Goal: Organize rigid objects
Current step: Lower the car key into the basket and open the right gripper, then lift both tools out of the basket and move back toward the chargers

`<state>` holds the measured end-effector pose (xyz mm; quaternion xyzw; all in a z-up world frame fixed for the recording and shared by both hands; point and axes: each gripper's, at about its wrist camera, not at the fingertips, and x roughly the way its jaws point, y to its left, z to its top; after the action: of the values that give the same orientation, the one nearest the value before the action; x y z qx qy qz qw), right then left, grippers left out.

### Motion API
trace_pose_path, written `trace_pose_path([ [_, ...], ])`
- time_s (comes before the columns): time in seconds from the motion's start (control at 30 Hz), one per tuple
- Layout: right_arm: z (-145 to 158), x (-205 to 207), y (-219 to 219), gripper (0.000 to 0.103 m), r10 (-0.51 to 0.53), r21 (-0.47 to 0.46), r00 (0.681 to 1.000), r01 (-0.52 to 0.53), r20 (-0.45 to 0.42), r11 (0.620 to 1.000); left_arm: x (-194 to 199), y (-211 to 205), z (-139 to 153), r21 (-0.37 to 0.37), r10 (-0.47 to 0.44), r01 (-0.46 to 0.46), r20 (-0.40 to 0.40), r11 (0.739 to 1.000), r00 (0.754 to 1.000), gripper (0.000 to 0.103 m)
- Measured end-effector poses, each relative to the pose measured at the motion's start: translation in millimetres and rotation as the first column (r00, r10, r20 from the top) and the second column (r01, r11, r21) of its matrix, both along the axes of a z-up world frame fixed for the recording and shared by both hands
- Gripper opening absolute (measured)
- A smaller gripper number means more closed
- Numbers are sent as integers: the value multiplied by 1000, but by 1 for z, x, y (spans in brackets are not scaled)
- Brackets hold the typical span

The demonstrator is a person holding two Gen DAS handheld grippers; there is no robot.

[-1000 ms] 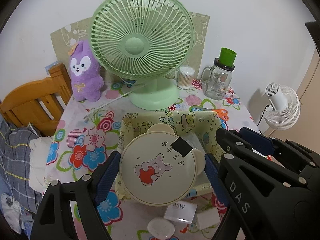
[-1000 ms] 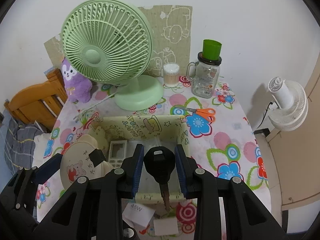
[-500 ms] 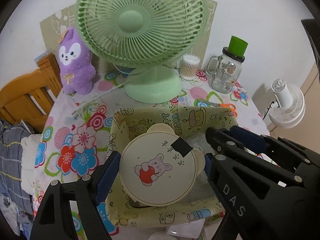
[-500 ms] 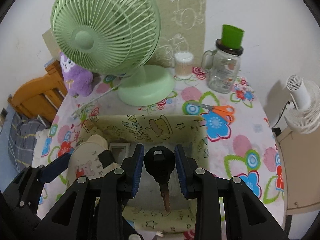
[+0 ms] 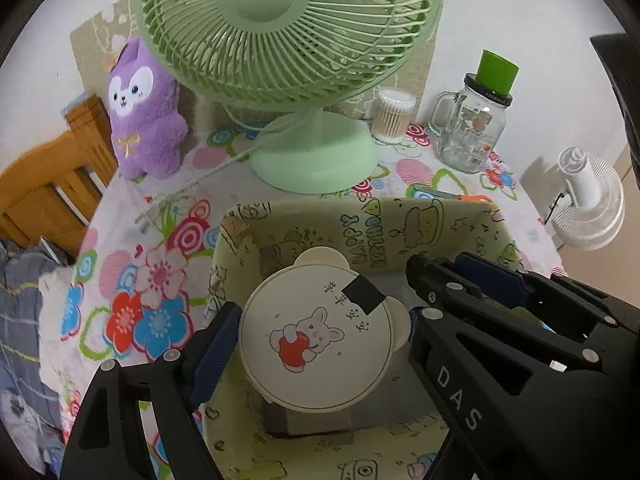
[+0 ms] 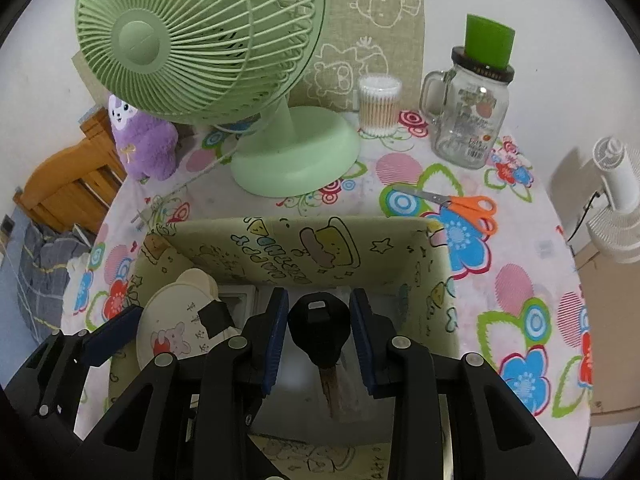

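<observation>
My left gripper (image 5: 320, 332) is shut on a round cream box with bear ears and a rabbit picture (image 5: 316, 340) and holds it inside the pale green cartoon-print storage bin (image 5: 400, 224). The cream box also shows in the right wrist view (image 6: 176, 328), at the bin's left side. My right gripper (image 6: 319, 330) is shut on a black-headed key (image 6: 318, 320) over the same bin (image 6: 320, 248). A grey-white device (image 5: 312, 420) lies on the bin floor under the cream box.
A green desk fan (image 6: 240, 80) stands behind the bin. A purple plush (image 5: 144, 112), a cotton swab jar (image 6: 378, 106), a glass mug with a green cap (image 6: 472, 108) and orange scissors (image 6: 468, 208) sit on the flowered tablecloth. A wooden chair (image 5: 48, 192) is on the left.
Both grippers have moved forward and down, over and into the bin. The cream box is now lower inside it, and the key hangs above the bin floor.
</observation>
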<state>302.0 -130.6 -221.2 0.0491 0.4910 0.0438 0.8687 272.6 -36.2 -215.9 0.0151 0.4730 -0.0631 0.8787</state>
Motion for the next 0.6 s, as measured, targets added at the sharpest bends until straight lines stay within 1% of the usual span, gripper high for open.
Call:
trace_pose_path([
  [0.07, -2, 1, -1, 36, -10, 10, 1000, 10, 2, 1000, 1, -1, 0, 5, -3, 3, 4, 1000, 1000, 86],
  [0.1, -2, 2, -1, 38, -10, 7, 1000, 10, 3, 1000, 1, -1, 0, 6, -2, 2, 5, 1000, 1000, 86],
  [0.17, -1, 3, 0, 43, -9, -22, 1000, 9, 8, 1000, 1, -1, -1, 11, 0, 0, 9, 1000, 1000, 87],
  [0.27, 4, 0, -1, 51, -9, -62, 1000, 11, 25, 998, 1, 0, 1, 0, 2, -2, 5, 1000, 1000, 89],
  [0.3, 5, -1, -3, 63, -10, -65, 1000, 12, 28, 998, 1, -1, 2, -9, -5, 6, 3, 1000, 1000, 94],
  [0.33, 7, -2, -4, 80, -4, -53, 1000, 6, 30, 999, 0, -2, 3, -15, -12, 12, 5, 1000, 1000, 94],
  [0.37, 9, -3, -6, 83, -3, -44, 1000, 4, 31, 999, -1, -2, 5, -13, -13, 13, 12, 1000, 1000, 95],
  [0.43, 15, -9, -9, 84, -26, -40, 998, 28, 51, 999, -4, -4, 9, -8, -18, 18, 28, 1000, 999, 97],
  [0.5, 18, -12, -11, 84, -33, -41, 998, 35, 52, 999, -5, -6, 12, -1, -21, 21, 31, 1000, 999, 101],
  [0.6, 25, -17, -13, 84, -41, -45, 998, 44, 51, 998, -8, -9, 17, 0, -26, 26, 33, 1000, 999, 102],
])
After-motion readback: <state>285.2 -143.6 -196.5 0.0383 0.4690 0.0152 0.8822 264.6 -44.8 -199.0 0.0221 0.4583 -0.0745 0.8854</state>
